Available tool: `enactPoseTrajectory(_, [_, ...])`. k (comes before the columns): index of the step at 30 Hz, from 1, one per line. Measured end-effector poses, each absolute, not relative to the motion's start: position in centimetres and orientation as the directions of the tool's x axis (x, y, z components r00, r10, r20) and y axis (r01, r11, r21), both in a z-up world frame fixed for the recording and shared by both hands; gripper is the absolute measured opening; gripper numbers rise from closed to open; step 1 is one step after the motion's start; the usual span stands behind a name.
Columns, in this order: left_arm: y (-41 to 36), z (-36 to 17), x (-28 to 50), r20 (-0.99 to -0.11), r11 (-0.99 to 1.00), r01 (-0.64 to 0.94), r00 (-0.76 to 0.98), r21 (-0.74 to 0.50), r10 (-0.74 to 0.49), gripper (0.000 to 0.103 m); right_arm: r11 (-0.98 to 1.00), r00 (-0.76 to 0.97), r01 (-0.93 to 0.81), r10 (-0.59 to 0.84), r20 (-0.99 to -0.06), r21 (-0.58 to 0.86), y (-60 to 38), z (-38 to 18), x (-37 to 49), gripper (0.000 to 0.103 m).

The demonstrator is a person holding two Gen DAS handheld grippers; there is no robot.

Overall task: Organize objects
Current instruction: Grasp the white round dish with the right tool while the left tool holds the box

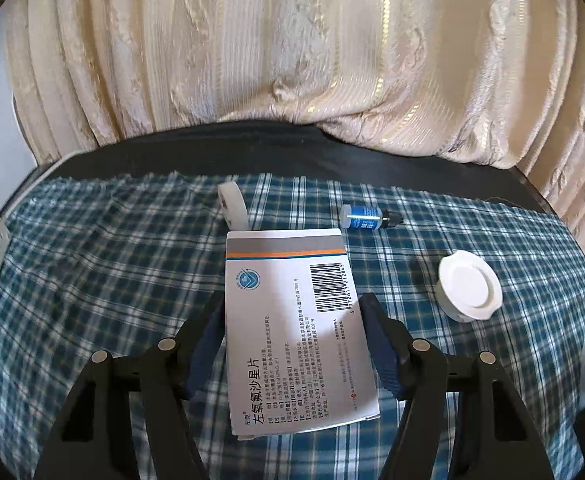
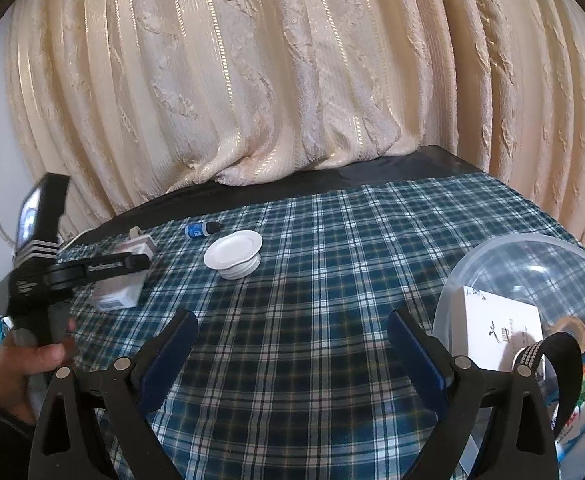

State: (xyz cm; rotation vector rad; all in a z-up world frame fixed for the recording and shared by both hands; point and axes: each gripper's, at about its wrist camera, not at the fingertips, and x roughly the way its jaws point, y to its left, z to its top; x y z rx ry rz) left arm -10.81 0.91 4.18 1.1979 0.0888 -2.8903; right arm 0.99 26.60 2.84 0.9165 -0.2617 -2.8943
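the left tongs [image 1: 292, 328] are clamped on a white cardboard medicine box with a grey and orange band and a barcode [image 1: 292, 320]; one dark blue pad [image 1: 208, 344] presses its left long edge and the other its right, so the tongs stand about as wide as the box. the box sits between them with its printed face up, tilted a little, its far end toward the curtain. in the right wrist view the same box [image 2: 118, 294] shows under the left tongs [image 2: 130, 264], held above the left part of the blue, white and green checked cloth [image 2: 312, 280] that covers the counter, with a hand [image 2: 16, 368] gripping the tool's handle.

the right tongs [image 2: 292, 344] stand wide apart with nothing between the pads, only bare checked cloth under them.

beyond the box lie a small blue dropper bottle with a black cap [image 1: 366, 217], on its side, and a white strip-like object [image 1: 232, 208] just past the box's far end. a round white plastic lid-shaped piece [image 1: 468, 286] rests on the cloth to the right of the box, apart from it. a clear plastic bowl [image 2: 492, 256] stands at the right, just beside the right tongs, holding a white carton [image 2: 492, 320] and other small items that are hard to make out. a cream patterned curtain [image 2: 252, 80] hangs behind the counter.
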Motion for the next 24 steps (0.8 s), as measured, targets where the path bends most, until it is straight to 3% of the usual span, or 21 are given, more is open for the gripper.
enactPoseTrajectory(10, [0.7, 5.8, -7.9, -0.647, -1.000, -0.007, -0.763, 0.004, 0.003, 0.067, -0.987, -0.791, 0.055, -0.137, -0.597, 0.154, 25.2, 3.1, 0.5, 0.098])
enactPoseTrajectory(24, [-0.6, 5.7, -7.0, -0.647, -0.999, -0.024, -0.761, -0.047, 0.049, 0.067, -0.988, -0.739, 0.109, -0.152, -0.657, 0.107, 21.5, 3.6, -4.9, 0.098])
